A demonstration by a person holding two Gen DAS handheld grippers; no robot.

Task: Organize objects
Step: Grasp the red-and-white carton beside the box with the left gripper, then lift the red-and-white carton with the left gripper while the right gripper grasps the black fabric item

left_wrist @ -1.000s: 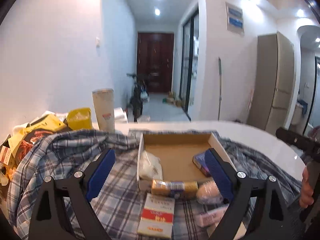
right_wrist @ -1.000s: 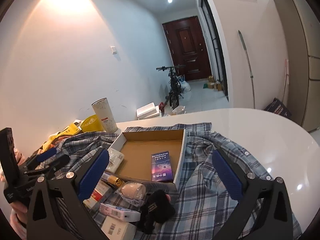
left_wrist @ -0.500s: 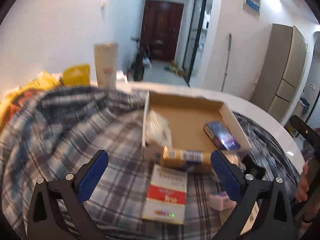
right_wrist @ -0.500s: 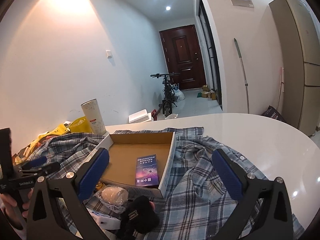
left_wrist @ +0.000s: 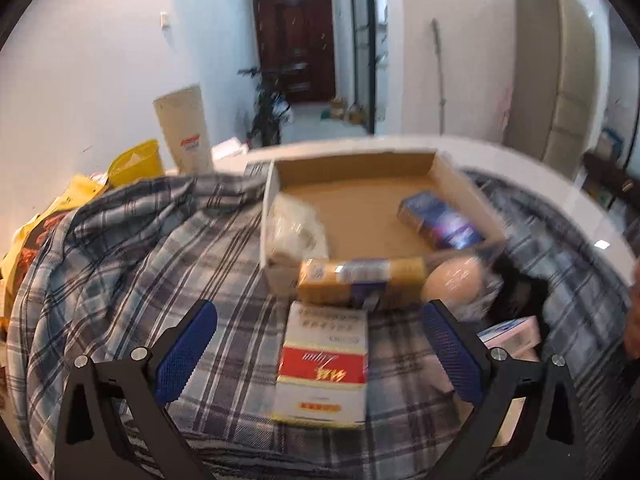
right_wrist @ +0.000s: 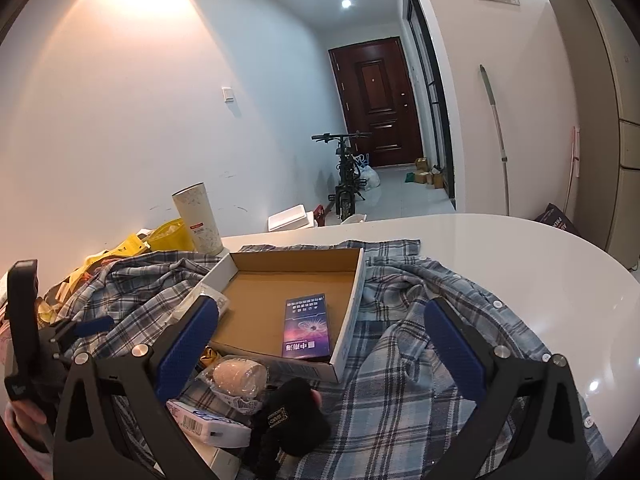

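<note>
An open cardboard box [left_wrist: 362, 168] [right_wrist: 348, 280] lies on a plaid shirt [left_wrist: 132, 252] [right_wrist: 404, 384] and holds a purple carton [left_wrist: 440, 220] [right_wrist: 308, 330]. In front of it lie a white and red carton [left_wrist: 324, 364], a yellow pack [left_wrist: 360, 280], a wrapped tan roll [left_wrist: 454, 280] [right_wrist: 238, 374], a black pouch [right_wrist: 290, 410] and a white barcode box [right_wrist: 204, 420]. My left gripper [left_wrist: 320, 356] is open, low over the white and red carton, which lies between its fingers untouched. My right gripper [right_wrist: 320, 344] hangs open above the box's near edge, holding nothing.
A tall paper cylinder [left_wrist: 184, 130] [right_wrist: 198, 218] and yellow bags [left_wrist: 132, 162] [right_wrist: 168, 234] stand at the back left. The white round table [right_wrist: 500, 240] has bare surface to the right. A hand [right_wrist: 22, 412] holds the left gripper's handle at the left edge.
The left gripper has dropped and tilted down toward the white and red carton, its jaws spreading wider. The right gripper has barely moved.
</note>
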